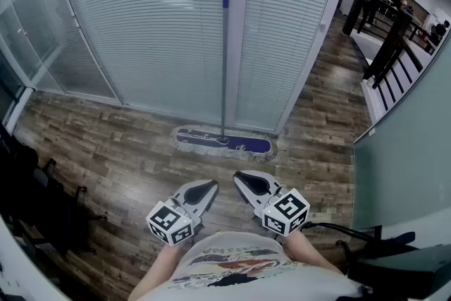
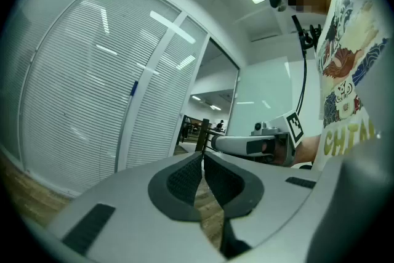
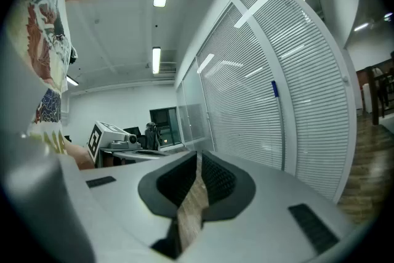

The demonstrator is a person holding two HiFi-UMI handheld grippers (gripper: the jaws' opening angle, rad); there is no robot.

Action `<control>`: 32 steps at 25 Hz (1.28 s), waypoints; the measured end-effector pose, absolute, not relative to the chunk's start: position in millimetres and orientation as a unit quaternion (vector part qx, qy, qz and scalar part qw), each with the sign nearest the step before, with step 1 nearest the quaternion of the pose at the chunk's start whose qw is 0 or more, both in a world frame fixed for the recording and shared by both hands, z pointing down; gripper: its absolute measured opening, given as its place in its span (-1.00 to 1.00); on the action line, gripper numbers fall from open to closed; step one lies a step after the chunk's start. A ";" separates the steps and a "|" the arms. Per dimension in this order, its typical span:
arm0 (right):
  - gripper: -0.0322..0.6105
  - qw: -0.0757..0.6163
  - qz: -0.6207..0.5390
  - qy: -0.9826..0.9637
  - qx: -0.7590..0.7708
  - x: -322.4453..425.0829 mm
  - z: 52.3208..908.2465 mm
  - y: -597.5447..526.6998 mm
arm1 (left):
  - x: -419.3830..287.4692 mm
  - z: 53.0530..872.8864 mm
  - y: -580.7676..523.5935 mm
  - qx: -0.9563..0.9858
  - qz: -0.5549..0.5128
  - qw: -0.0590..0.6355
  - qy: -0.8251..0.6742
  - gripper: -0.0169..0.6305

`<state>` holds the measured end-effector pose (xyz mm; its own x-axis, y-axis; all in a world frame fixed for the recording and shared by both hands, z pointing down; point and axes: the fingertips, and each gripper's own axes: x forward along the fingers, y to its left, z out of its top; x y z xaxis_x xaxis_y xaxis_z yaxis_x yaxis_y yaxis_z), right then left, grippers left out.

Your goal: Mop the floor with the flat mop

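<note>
The flat mop leans upright against the blind-covered glass wall: its grey pole (image 1: 225,67) with a blue top grip rises from a blue-and-white head (image 1: 223,142) lying on the wood floor. My left gripper (image 1: 211,186) and right gripper (image 1: 238,177) hover side by side near my body, a short way in front of the mop head, touching nothing. Both are shut and empty. In the left gripper view the pole (image 2: 125,126) stands to the left of the shut jaws (image 2: 202,156). In the right gripper view the pole (image 3: 281,132) stands to the right of the shut jaws (image 3: 198,156).
A glass partition with closed blinds (image 1: 155,17) fills the wall ahead. A corridor with dark railings (image 1: 391,46) opens at the right. Dark chairs or equipment (image 1: 35,208) stand at the left, and a dark desk edge (image 1: 394,264) at the lower right.
</note>
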<state>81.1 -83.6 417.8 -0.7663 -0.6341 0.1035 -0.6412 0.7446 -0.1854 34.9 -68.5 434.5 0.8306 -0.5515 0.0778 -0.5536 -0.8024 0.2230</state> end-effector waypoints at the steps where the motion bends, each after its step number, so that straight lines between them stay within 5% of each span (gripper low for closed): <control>1: -0.78 0.018 0.110 -0.934 0.340 79.1 417.8 -79.6 | 36.1 433.2 -65.0 0.949 0.008 0.121 -0.290 -0.90; 32: -0.79 -0.022 0.156 -0.931 0.328 53.5 418.6 -67.6 | -8.1 431.3 -59.5 0.950 0.003 0.114 -0.292 -0.91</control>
